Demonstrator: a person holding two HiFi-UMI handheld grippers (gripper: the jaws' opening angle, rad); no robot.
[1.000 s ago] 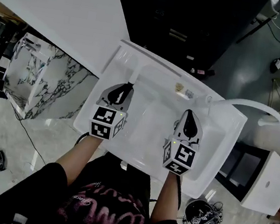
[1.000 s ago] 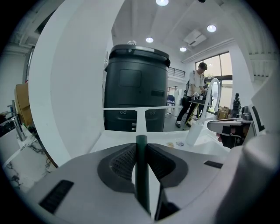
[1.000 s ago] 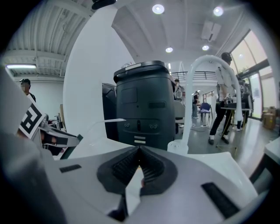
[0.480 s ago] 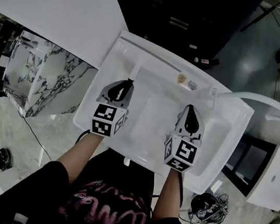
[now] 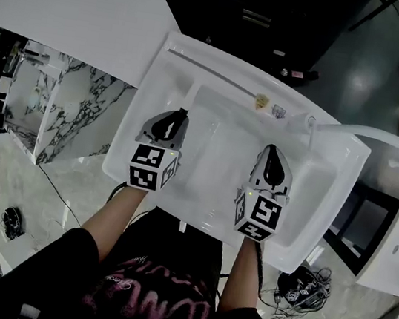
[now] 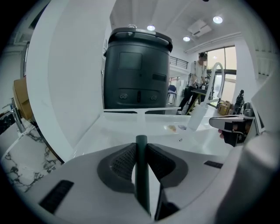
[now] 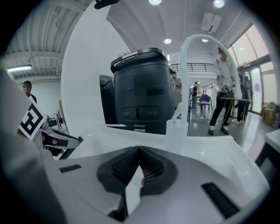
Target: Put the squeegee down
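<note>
Left gripper view: the left gripper (image 6: 141,148) has its jaws clamped on the slim dark handle of the squeegee (image 6: 141,183), whose pale blade seems to rest along the far rim of the white moulded sink (image 5: 219,132). The right gripper (image 7: 139,151) hovers empty, jaws pressed together. The set-down looks nearly made; next, the left jaws must part and draw back.

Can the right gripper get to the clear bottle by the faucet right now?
Probably yes. The bottle stands ahead of the right gripper with only bare sink between them; its jaws are shut and empty, so they'd need opening.
</note>
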